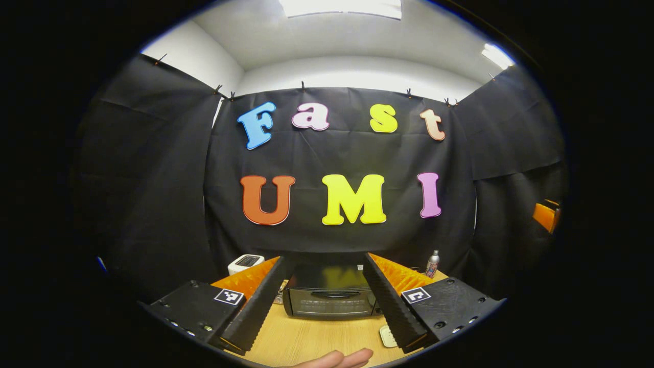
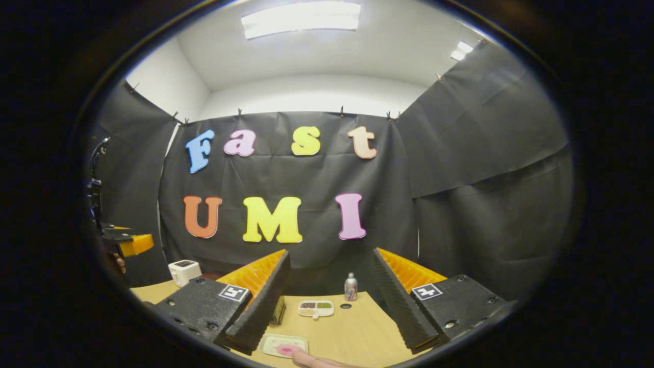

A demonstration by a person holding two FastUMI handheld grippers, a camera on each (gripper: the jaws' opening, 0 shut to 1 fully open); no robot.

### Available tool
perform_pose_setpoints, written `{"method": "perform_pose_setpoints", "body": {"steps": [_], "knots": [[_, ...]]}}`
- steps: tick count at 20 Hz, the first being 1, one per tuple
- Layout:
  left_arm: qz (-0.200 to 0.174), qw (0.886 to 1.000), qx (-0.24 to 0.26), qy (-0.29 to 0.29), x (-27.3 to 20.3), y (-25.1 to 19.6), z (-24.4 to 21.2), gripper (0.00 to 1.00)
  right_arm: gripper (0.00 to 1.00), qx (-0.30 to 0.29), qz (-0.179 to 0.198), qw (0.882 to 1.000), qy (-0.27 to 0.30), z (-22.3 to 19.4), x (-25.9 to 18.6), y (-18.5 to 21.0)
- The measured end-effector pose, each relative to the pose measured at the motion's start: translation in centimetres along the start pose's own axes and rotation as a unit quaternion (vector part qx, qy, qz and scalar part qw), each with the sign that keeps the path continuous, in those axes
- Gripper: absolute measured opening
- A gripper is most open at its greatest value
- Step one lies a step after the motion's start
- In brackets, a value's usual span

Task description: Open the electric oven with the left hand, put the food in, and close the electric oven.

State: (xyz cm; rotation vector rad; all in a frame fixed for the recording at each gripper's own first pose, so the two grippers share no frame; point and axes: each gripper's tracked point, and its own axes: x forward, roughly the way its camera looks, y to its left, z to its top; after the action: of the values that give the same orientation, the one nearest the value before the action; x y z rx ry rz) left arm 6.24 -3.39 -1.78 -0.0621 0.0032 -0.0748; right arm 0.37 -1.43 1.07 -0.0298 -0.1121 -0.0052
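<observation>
My left gripper (image 1: 322, 301) hangs with jaws spread, framing the closed electric oven (image 1: 329, 296) on the table (image 1: 317, 340); my right gripper (image 2: 327, 301), jaws spread too, hovers above the plate of food (image 2: 282, 346) at the table's near edge

Beyond my jaws a black cloth wall (image 1: 347, 153) hangs pinned by small clips along its top, with more black drapes (image 2: 485, 153) closing in on either side. Above it run white walls (image 1: 199, 61) and a white ceiling with bright light panels (image 2: 301, 18). Below my jaws lies a pale wooden tabletop (image 1: 317, 340).
</observation>
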Motion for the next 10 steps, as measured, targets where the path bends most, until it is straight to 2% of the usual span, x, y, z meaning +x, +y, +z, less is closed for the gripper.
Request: {"method": "perform_pose_setpoints", "body": {"steps": [2, 3, 7, 10], "knots": [[-0.012, 1.0, -0.008, 0.011, 2.2, -0.8, -1.6, 0.96, 0.96, -0.001, 0.0, 1.0, -0.003, -0.2, 0.1, -0.1], [-0.017, 1.0, -0.011, 0.018, 3.5, -1.1, -2.4, 0.96, 1.0, -0.002, -0.001, 1.0, -0.003, -0.5, 0.4, -0.4], [-0.037, 0.998, -0.002, 0.058, 9.3, -2.7, -7.1, 0.96, 0.96, -0.003, -0.009, 1.0, -0.001, -1.3, 0.8, -1.9], [-0.036, 0.995, 0.005, 0.095, 13.0, -3.3, -11.0, 0.96, 0.96, -0.012, -0.023, 1.0, 0.001, -2.2, 1.3, -3.3]]}}
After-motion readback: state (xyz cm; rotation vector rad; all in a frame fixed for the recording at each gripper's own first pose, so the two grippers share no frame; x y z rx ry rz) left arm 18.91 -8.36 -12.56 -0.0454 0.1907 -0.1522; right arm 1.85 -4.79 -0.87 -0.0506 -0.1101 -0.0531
